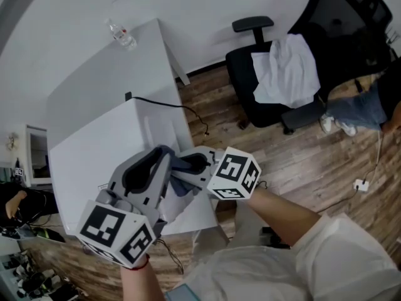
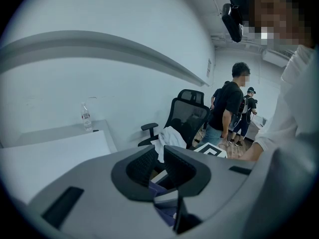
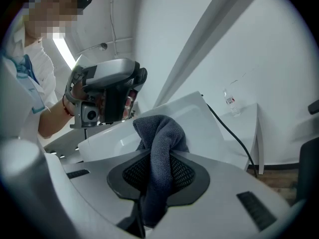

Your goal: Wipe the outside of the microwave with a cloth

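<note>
Right tongs (image 3: 160,163): clamped on a grey-blue cloth (image 3: 159,133), which bunches above the pads and hangs below them.
Left tongs (image 2: 159,161): a narrow gap and nothing between the pads; held just beside the right tongs, on the person's left.
Microwave (image 1: 106,158): a white box on the counter (image 1: 106,74), seen directly beyond the cloth in the right gripper view.
Where they meet: in the head view both tongs gather at the microwave's near right corner.
Key relation: the microwave lies ahead and to the left of the right tongs, its top running away from the person toward the bottle (image 1: 123,35). The right hand carries the cloth and is the one placed to wipe.
Contact: no view settles whether the cloth touches the white shell.
Likely next move: a sweep along the near side or top would need the cloth pressed flat against the shell.
Surroundings: a black cable (image 1: 163,102) trails from the back edge, and an office chair (image 1: 250,61) stands well apart.
</note>
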The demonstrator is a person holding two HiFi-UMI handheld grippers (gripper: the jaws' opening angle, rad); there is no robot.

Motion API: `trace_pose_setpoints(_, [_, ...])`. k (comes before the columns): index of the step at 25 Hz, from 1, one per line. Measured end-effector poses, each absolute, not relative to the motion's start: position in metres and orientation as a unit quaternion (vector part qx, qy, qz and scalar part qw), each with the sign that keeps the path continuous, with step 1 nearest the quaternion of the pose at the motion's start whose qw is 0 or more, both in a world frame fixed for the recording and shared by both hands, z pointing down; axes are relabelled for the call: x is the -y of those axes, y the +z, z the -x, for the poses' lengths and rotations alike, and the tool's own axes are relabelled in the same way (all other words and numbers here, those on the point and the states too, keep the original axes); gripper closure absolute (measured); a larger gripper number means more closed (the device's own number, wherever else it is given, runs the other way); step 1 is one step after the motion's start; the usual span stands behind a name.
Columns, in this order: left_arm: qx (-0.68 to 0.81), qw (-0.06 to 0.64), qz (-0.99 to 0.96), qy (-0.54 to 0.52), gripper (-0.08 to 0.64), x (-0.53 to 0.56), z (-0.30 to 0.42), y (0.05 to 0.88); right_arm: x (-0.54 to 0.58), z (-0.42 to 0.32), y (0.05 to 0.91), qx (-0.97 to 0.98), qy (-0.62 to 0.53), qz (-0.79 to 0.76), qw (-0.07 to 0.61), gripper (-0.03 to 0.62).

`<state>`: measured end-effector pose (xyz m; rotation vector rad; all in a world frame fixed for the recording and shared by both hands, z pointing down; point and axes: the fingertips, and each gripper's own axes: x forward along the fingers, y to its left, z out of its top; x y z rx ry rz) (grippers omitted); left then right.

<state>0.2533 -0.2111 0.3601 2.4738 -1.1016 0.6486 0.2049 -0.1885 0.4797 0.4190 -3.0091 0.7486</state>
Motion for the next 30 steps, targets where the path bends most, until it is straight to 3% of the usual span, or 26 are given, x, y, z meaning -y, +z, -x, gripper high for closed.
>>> trace_pose_setpoints(30, [0.432,0.172,-0.867,0.178,0.506,0.2,-0.215,0.335,0.09,-0.206,0.449,0.962,0.267,-0.056,0.005,0.5])
